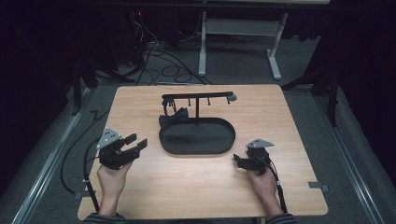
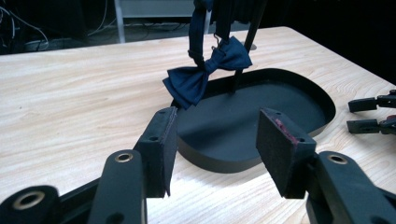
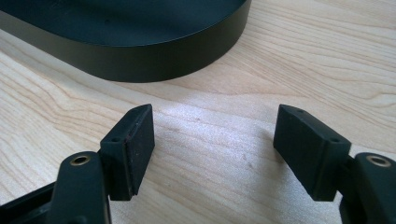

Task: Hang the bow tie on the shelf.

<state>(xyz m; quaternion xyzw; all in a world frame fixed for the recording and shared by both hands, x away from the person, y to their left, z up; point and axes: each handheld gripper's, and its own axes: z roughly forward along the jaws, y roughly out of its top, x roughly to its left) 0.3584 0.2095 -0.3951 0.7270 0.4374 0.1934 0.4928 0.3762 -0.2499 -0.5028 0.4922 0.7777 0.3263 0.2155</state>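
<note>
Our left hand-held gripper [image 1: 135, 144] hovers over the desk [image 1: 187, 186] with jaws apart and nothing between them; the right hand-held gripper [image 1: 239, 161] rests low, equally open and empty; ahead of the left one, a navy bow tie [image 2: 205, 70] hangs by its strap from the black stand [image 1: 198, 96], above the near rim of the oval tray [image 1: 196, 148]; we judge this the approach step; next, the left must advance and close on the bow.
</note>
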